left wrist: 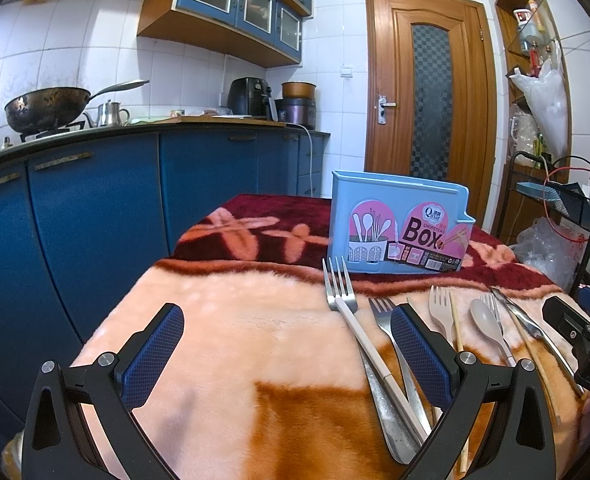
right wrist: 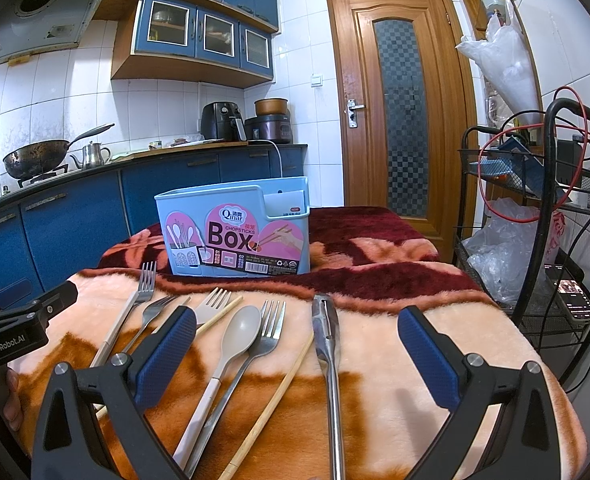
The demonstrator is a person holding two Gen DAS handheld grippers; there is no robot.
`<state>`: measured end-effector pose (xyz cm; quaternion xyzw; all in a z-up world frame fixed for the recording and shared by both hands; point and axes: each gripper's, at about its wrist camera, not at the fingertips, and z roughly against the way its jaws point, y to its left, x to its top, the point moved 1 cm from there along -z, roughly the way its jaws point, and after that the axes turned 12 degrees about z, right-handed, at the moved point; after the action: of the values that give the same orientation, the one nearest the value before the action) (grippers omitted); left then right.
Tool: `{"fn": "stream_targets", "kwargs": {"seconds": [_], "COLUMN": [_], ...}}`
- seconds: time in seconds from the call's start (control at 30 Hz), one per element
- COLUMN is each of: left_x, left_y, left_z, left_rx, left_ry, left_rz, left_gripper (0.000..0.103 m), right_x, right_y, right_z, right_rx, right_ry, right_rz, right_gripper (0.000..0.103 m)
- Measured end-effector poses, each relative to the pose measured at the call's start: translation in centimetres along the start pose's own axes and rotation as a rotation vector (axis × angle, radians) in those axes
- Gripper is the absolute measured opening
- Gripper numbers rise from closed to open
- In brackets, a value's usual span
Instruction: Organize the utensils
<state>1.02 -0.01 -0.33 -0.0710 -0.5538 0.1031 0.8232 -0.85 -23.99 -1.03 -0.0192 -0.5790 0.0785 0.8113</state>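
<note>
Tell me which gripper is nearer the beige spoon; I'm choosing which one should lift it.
Right. The right gripper has the spoon just inside its open span, near its left finger. The left gripper sits off to the spoon's left, beyond two forks.

A plush, fuzzy blanket [right wrist: 375, 380] lies under shiny metal forks [right wrist: 273, 328], a matt plastic spoon [right wrist: 237, 332] and a wooden chopstick [right wrist: 279, 396]. The chopsticks box [right wrist: 231, 224] is smooth plastic with a glossy label.

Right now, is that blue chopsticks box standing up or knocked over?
Upright. The blue chopsticks box stands on its base on the blanket, open top up, label reading level.
</note>
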Motion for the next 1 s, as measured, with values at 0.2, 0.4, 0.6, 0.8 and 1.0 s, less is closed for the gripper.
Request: {"fn": "stream_targets", "kwargs": {"seconds": [0.2, 0.4, 0.6, 0.8, 1.0], "left_x": [-0.02, -0.03, 0.35, 0.87, 0.47], "left_y": [0.01, 0.01, 0.24, 0.52, 0.53], "left_z": [0.04, 0.05, 0.43, 0.20, -0.11], "left_rx": [0.000, -0.001, -0.001, 0.008, -0.003], "left_ry": [-0.001, -0.001, 0.003, 0.017, 0.026], "left_rz": [0.000, 0.001, 0.001, 0.000, 0.013], "left_gripper": [0.103, 0.103, 0.103, 0.103, 0.103], "right_x": [0.03, 0.05, 0.00, -0.02, 0.06], "right_y": [-0.01, -0.03, -0.03, -0.17, -0.21], "right_z": [0.04, 0.06, 0.00, -0.10, -0.61], "right_rx": [-0.001, -0.001, -0.001, 0.001, 0.018], "right_ry": [0.000, 0.000, 0.001, 0.005, 0.034], "right_rz": [0.000, 0.000, -0.001, -0.007, -0.013], "right_gripper": [0.103, 0.103, 0.103, 0.103, 0.103]}}
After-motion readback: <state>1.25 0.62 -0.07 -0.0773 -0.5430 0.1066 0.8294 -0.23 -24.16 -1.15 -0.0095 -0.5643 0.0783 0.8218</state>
